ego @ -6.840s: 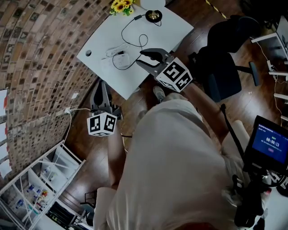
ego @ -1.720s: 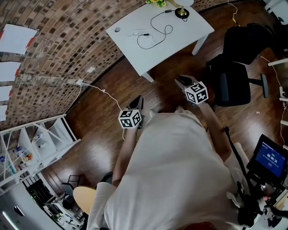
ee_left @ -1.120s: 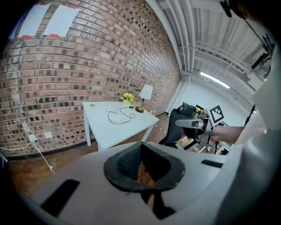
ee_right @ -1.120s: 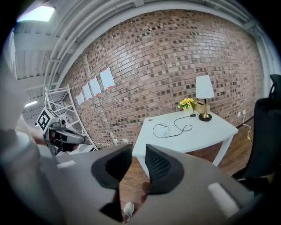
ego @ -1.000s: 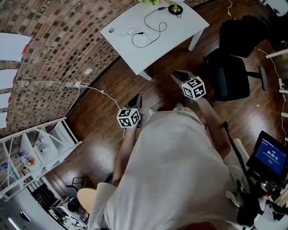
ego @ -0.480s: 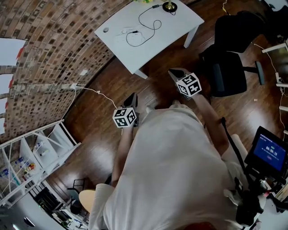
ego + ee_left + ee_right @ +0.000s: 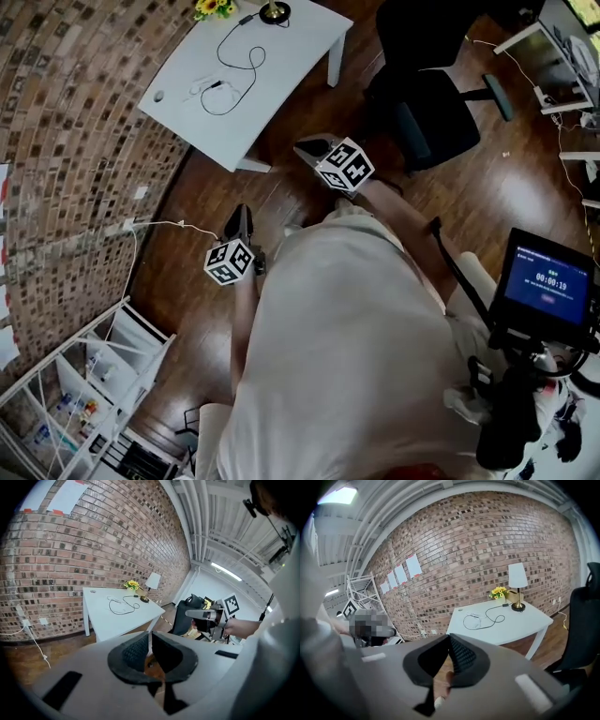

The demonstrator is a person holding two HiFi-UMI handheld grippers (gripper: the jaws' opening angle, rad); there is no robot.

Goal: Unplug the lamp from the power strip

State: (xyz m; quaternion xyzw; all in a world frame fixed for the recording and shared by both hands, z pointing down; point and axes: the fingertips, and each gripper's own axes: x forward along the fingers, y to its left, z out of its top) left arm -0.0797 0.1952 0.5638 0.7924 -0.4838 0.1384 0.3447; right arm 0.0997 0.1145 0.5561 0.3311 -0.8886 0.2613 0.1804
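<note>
Lamp [image 7: 516,577] stands upright at the white table's [image 7: 520,623] far end, its cord [image 7: 500,619] trailing along the tabletop's length. Left gripper [image 7: 150,633] and right gripper [image 7: 449,637], short of that table, are closed and empty.

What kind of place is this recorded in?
Probably an office or lab-style workroom: a red-brown brick wall, a white rectangular table carrying a white-shaded table lamp, and a black swivel office chair.
</note>
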